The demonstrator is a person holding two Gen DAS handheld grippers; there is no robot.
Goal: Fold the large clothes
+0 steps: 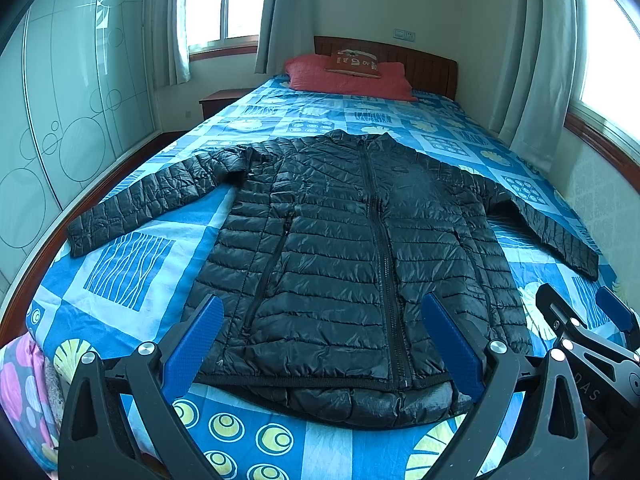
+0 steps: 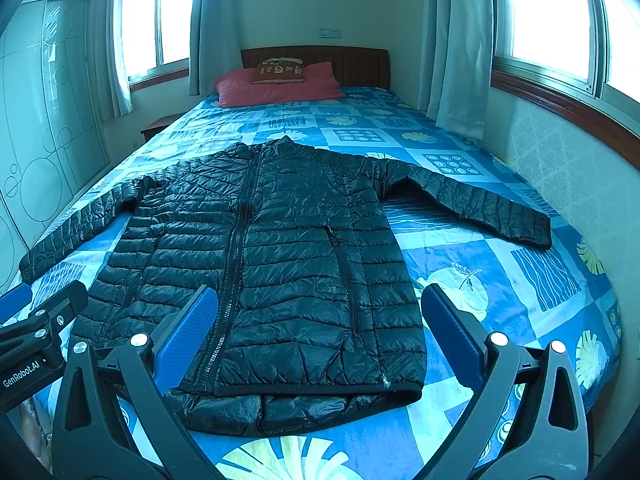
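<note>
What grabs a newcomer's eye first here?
The black puffer jacket spread flat, zipped, sleeves out, across the blue patterned bedsheet. Next, the open left claw and right claw hovering over its hem, then the red pillow at the headboard.

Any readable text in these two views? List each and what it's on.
"GenRobot.AI": on the left claw's body, right wrist view.
"DAS": partial, rest cut off, on the right claw's body, left wrist view.
Cushion: lettering, too blurred to read.
Jacket: small pocket patch, unreadable.
</note>
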